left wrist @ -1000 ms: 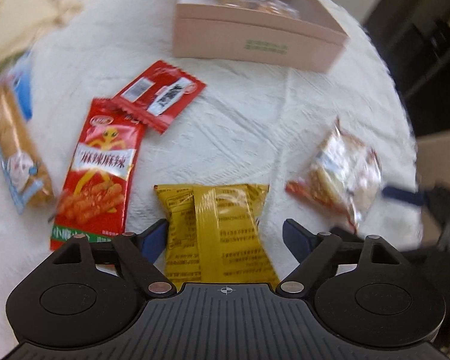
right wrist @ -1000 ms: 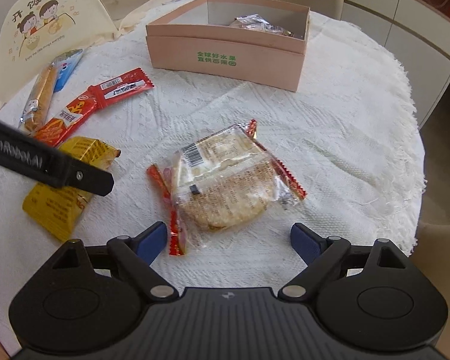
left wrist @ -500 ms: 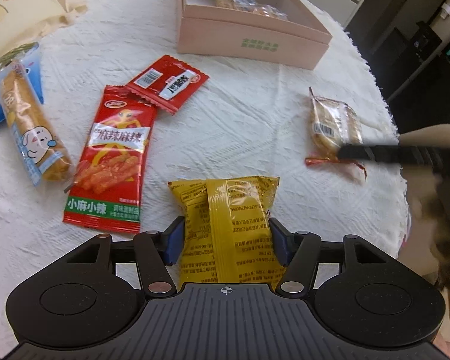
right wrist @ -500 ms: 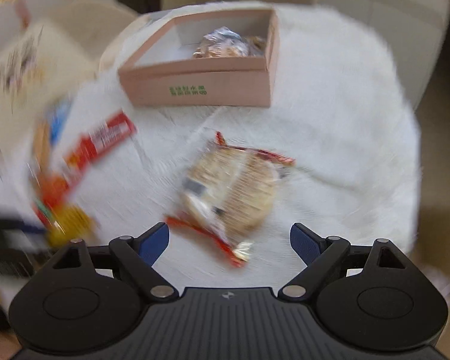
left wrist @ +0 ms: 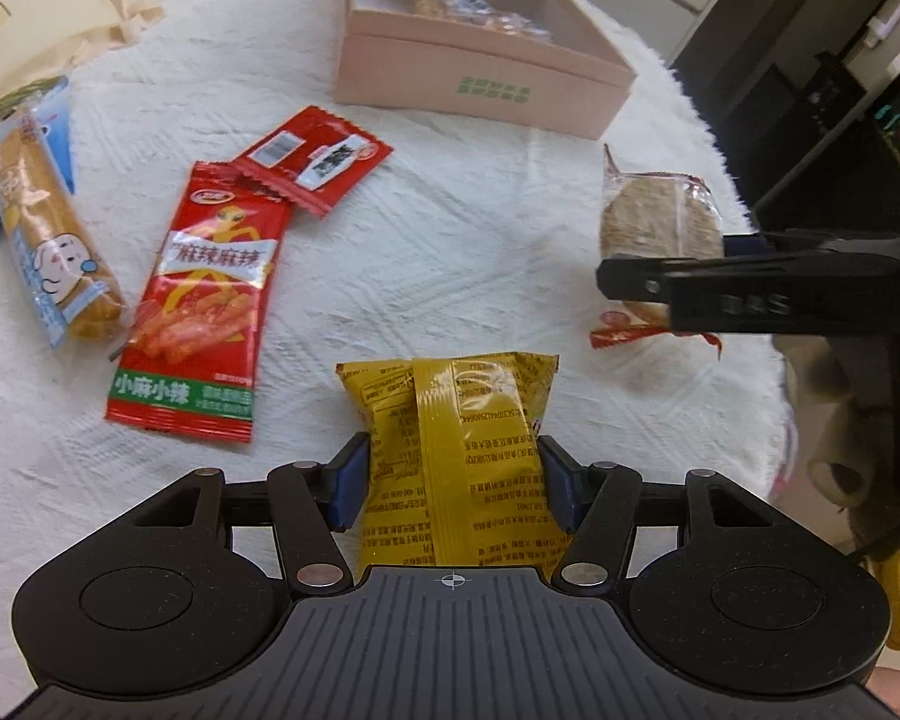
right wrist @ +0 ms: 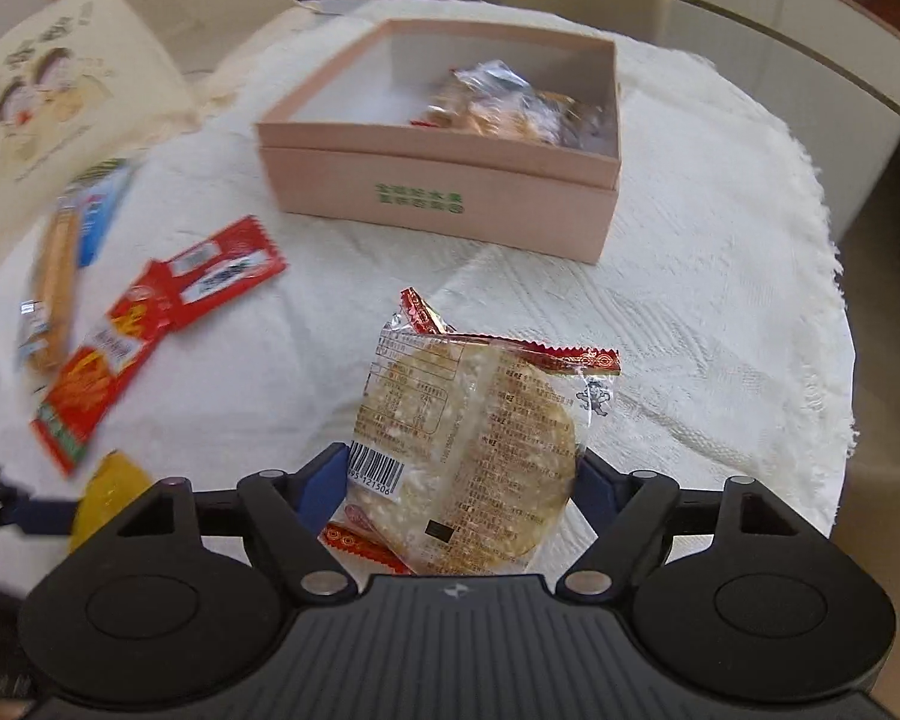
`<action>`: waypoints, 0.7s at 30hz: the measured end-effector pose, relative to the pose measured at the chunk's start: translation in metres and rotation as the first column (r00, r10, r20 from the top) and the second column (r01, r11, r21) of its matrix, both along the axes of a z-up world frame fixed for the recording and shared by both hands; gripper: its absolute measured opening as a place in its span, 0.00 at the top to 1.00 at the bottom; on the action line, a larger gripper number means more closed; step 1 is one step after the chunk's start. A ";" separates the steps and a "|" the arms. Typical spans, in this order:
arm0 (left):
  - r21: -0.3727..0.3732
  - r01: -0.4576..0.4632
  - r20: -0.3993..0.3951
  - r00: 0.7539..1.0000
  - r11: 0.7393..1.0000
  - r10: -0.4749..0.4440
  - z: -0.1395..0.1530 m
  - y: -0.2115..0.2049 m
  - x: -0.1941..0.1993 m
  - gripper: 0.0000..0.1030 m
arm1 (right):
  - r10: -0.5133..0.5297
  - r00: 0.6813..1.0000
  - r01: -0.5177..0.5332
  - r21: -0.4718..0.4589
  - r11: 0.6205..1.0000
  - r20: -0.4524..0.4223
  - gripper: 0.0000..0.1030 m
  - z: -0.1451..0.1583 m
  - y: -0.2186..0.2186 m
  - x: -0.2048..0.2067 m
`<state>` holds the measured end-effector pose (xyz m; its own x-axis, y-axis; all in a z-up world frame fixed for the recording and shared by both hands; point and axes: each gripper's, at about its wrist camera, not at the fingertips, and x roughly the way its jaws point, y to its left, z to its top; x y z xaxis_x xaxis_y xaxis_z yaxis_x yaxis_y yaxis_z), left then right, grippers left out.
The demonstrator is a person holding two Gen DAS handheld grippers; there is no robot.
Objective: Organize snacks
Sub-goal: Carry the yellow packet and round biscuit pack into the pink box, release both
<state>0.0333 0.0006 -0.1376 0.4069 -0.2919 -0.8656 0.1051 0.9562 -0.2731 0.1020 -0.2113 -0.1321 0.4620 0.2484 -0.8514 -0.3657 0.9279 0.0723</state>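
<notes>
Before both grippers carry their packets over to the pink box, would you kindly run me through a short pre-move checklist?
1. Left gripper shut on the yellow packet: ok, both pads press its sides.
2. Right gripper shut on the rice cracker packet: ok, held between both fingers.
3. Packets lifted off the tablecloth: cannot tell.
4. Pink box open, with room: ok, the left part of its floor is bare; wrapped snacks sit at the right.
5. Path to the box: ok for the right gripper; the two red packets lie left of the left gripper's line.
</notes>
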 end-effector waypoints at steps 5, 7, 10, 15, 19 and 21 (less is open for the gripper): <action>-0.029 0.036 0.049 0.998 0.999 -0.034 0.015 -0.004 -0.005 0.39 | 0.028 0.998 -0.032 0.067 0.997 0.064 0.24 0.039 -0.023 -0.013; -0.062 0.044 0.083 0.996 0.997 -0.039 0.032 -0.002 -0.001 0.39 | 0.013 0.995 -0.024 0.103 0.994 0.102 0.24 0.059 -0.033 -0.012; -0.095 0.048 0.219 0.975 0.994 -0.026 0.081 0.006 0.022 0.39 | -0.023 0.978 -0.006 0.139 0.990 0.207 0.24 0.100 -0.047 -0.006; -0.088 0.023 0.443 0.896 0.996 0.019 0.160 0.013 0.089 0.38 | -0.089 0.914 0.015 0.187 0.982 0.396 0.24 0.178 -0.066 0.012; -0.107 0.003 0.455 0.889 0.994 0.047 0.176 0.012 0.157 0.38 | -0.128 0.875 0.045 0.184 0.982 0.466 0.24 0.208 -0.068 0.031; -0.111 0.020 0.382 0.924 0.994 0.024 0.161 0.007 0.195 0.37 | -0.132 0.869 0.054 0.174 0.983 0.477 0.24 0.213 -0.066 0.040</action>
